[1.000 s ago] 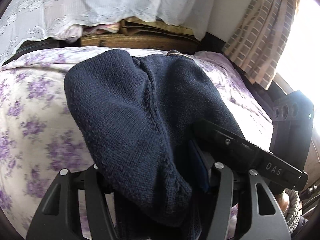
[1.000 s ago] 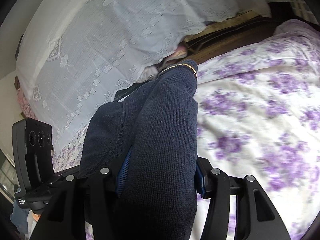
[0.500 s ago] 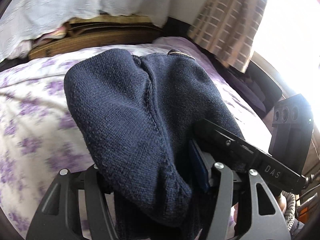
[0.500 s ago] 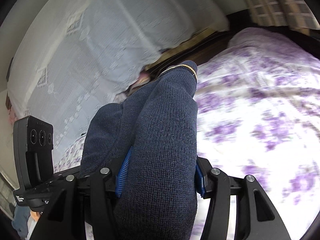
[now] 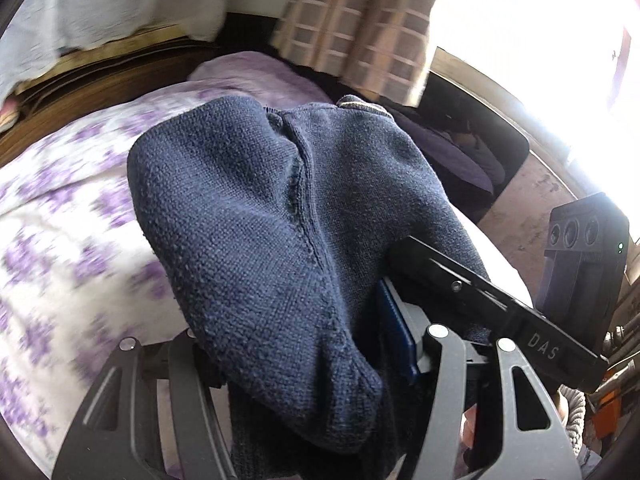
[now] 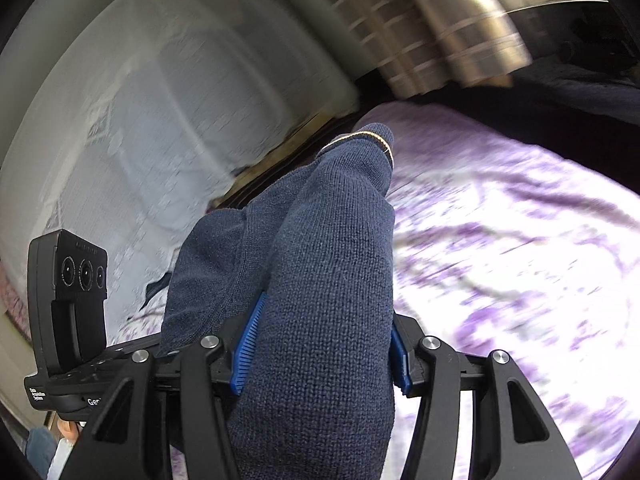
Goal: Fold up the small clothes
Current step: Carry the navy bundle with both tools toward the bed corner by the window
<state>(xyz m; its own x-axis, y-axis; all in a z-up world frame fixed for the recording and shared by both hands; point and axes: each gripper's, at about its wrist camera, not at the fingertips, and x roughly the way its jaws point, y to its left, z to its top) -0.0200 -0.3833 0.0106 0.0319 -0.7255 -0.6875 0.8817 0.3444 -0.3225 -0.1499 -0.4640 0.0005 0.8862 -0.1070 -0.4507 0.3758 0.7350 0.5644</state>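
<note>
- The right gripper (image 6: pixel 320 354) is clamped on a thick fold of the navy knit garment (image 6: pixel 320 280); its blue pads (image 6: pixel 250 344) press the wool from both sides, jaws standing roughly half apart around the bulk.
- The left gripper (image 5: pixel 304 360) likewise has the navy knit garment (image 5: pixel 260 220) bunched between its jaws; one blue pad (image 5: pixel 394 336) shows against the cloth, the other is buried under the knit.
- The garment is lifted clear of the bed, draped forward over both sets of fingers, its striped cuff edge (image 6: pixel 372 138) at the far tip.
- Beneath it lies the floral purple bedsheet (image 5: pixel 60 240), blurred.
- Beyond the bed, a white lace cloth (image 6: pixel 140 140) hangs on one side and a checked curtain (image 5: pixel 360 20) by the bright window.
- The right gripper's body, marked "DAS", crosses the left view's lower right corner.
</note>
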